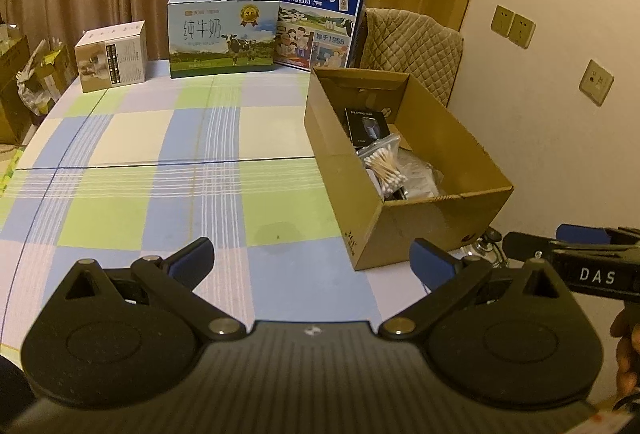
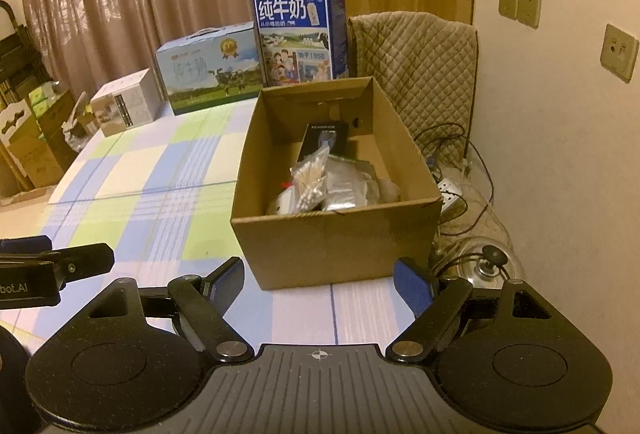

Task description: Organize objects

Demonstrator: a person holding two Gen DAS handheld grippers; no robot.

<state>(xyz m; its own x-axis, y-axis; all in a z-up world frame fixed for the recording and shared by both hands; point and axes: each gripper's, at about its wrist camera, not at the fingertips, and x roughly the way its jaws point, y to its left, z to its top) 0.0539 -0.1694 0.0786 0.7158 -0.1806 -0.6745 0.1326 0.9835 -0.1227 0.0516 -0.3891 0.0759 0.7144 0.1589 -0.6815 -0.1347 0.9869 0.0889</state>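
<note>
Left gripper: blue-padded fingers spread wide apart with nothing between them, hovering above the near edge of the table, which is covered by a checked cloth in blue, green and cream. Right gripper: fingers likewise spread wide and holding nothing, hovering over the table's near right corner, directly in front of the cardboard box. Each tool appears at the margin of the other's view, the two side by side and apart.

The cardboard box stands open along the table's right edge, its near wall just beyond the right gripper's fingertips. Inside, toward the near end, lies a clear bag of cotton swabs, touching a crumpled silvery-grey plastic packet on its right; a black product box leans behind them toward the far wall.

Along the far edge of the table stand three cartons in a row: a small beige carton at the left, a light-blue milk carton with a cow in the middle, and a tall dark-blue milk carton upright at the right, just behind the cardboard box.

Beyond the right edge: a quilted chair cover, and, on the floor below, a power strip with tangled cables.
</note>
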